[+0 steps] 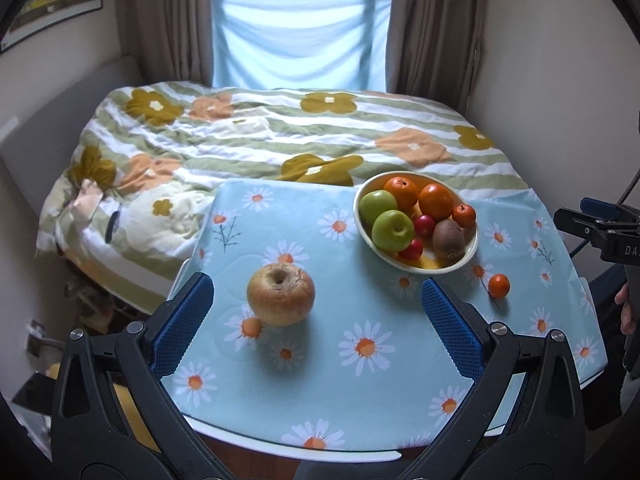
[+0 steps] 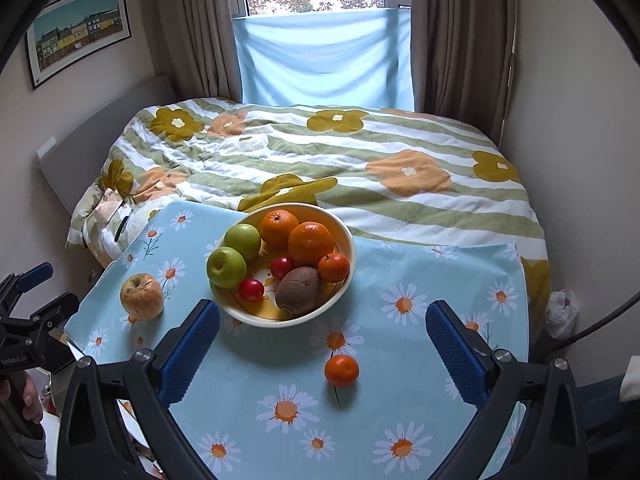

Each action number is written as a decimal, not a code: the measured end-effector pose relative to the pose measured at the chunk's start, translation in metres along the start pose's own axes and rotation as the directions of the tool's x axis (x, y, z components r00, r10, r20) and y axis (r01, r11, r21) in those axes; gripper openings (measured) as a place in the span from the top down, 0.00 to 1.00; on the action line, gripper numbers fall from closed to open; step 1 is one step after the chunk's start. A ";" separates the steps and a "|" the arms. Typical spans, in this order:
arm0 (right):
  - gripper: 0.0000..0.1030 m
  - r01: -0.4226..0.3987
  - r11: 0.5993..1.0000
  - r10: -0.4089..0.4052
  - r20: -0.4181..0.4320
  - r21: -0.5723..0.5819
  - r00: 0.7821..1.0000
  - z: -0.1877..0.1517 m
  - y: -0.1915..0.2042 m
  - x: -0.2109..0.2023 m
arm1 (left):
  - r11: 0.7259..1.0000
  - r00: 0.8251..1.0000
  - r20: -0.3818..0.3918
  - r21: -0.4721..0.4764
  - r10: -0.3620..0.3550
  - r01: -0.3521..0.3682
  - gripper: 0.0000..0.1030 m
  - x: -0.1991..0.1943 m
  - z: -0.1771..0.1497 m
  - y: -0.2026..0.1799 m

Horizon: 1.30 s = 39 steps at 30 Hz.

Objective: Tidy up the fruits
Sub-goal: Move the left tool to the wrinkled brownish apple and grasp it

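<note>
A cream bowl (image 2: 347, 276) with a yellow inside is seen toward the far side of the daisy-print table (image 2: 420, 360). Two green apples (image 2: 226, 267) are held at its left side, two oranges (image 2: 311, 243) at the back, a mandarin (image 2: 333, 267) at the right rim, a kiwi (image 2: 299, 290) at the front, and two small red fruits (image 2: 251, 289) between the apples and the kiwi.

Outside the bowl, a wrinkled yellowish apple (image 1: 281, 294) is set on the cloth to the left, well apart from it. A second, loose mandarin (image 2: 341, 369) lies near the bowl's front right.

The left gripper (image 1: 316, 320) is held wide open above the cloth, with the wrinkled apple between its blue pads but untouched; nothing is gripped. The right gripper (image 2: 322, 350) is likewise spread wide and empty, the loose mandarin lying between its fingers without contact.
</note>
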State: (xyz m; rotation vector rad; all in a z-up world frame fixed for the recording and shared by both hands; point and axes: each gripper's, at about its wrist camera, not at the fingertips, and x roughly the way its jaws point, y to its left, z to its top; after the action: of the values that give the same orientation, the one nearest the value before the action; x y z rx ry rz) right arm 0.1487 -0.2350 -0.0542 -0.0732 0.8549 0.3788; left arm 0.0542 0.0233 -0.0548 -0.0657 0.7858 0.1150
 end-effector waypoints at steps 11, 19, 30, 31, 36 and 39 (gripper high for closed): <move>0.00 0.124 0.991 -0.123 -0.021 0.049 0.992 -0.032 0.012 -0.005 | 0.999 0.998 -0.049 0.038 -0.026 0.028 0.00 0.023 -0.012 0.028; 0.00 0.172 0.971 -0.160 -0.089 0.164 0.983 -0.055 0.014 0.014 | 0.992 0.988 -0.132 0.087 -0.081 0.093 0.00 0.066 -0.021 0.040; 0.00 0.228 0.938 -0.184 -0.183 0.260 0.966 -0.076 0.013 0.057 | 0.977 0.962 -0.239 0.133 -0.131 0.166 0.00 0.131 -0.024 0.047; 0.00 0.230 0.935 -0.184 -0.188 0.270 0.965 -0.078 0.012 0.061 | 0.977 0.960 -0.248 0.135 -0.131 0.168 0.00 0.137 -0.024 0.047; 0.01 0.237 0.926 -0.177 -0.216 0.294 0.960 -0.084 0.010 0.081 | 0.977 0.950 -0.284 0.129 -0.127 0.169 0.01 0.159 -0.025 0.045; 0.03 0.244 0.924 -0.180 -0.227 0.295 0.957 -0.085 0.009 0.089 | 0.978 0.944 -0.303 0.116 -0.130 0.172 0.04 0.169 -0.026 0.047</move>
State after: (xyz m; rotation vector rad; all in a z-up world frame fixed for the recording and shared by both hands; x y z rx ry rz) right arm 0.1374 -0.2183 -0.1762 0.0995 1.0836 0.0235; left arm 0.1480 0.0806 -0.1937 -0.0086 1.0820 -0.0992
